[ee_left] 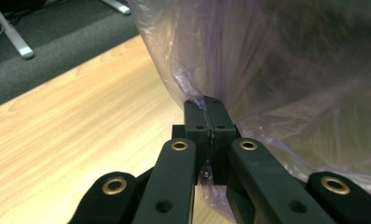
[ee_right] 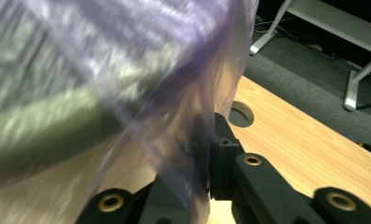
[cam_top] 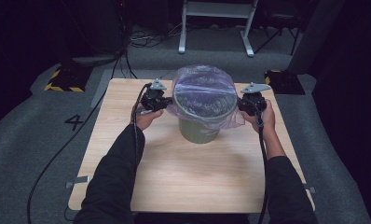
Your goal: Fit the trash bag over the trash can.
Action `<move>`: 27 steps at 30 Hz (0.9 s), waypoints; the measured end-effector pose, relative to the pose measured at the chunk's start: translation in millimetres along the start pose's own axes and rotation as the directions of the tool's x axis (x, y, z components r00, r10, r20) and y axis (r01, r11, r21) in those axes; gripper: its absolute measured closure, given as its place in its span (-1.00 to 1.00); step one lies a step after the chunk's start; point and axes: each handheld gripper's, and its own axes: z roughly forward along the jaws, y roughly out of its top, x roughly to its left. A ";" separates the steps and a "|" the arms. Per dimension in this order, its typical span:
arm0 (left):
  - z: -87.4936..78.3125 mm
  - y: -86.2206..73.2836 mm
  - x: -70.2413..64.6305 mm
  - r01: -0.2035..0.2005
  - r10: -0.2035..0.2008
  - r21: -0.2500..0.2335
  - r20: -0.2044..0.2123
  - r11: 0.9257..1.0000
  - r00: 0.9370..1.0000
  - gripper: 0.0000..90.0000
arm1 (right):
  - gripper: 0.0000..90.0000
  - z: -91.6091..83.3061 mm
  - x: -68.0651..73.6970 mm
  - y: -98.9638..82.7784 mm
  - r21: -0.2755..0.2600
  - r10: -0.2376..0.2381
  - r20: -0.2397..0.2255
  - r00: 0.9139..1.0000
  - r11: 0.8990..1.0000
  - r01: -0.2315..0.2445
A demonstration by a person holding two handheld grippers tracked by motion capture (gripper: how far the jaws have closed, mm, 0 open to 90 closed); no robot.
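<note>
High view: a thin purple bag (cam_top: 203, 86) drapes over the green bin (cam_top: 198, 128). Beside the bin, left gripper (cam_top: 161, 100) and right gripper (cam_top: 247, 103) pinch its soft, slippery, tear-prone film; its hem looks the best hold.

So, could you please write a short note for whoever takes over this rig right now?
Left tool: shut on the purple bag, pinching its film at the bin's left side.
Right tool: shut on the bag's edge at the right side.
Things: the green bin stands upright towards the far side of the wooden table; the bag is draped over its mouth, and its edge hangs loose below the rim.
Done: bag spread over the opening, both sides gripped.
Left: probably pull the edges further down round the rim, then let go.
</note>
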 end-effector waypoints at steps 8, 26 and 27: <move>-33.4 -17.0 -9.3 -0.045 0.041 -0.086 -0.046 0.995 0.998 -0.40 | 0.94 -9.9 0.1 -5.5 -0.039 0.008 -0.001 1.000 0.999 -0.008; -89.8 -38.8 -83.7 -0.268 0.271 -0.193 -0.009 0.944 0.963 -0.65 | 0.66 -41.1 -3.0 -4.5 -0.086 0.006 0.007 1.000 0.996 -0.005; -85.5 -38.0 -87.6 -0.275 0.282 -0.180 0.014 0.944 0.959 -0.65 | 0.60 -42.1 -3.0 -4.7 -0.086 0.009 0.012 1.000 0.996 -0.008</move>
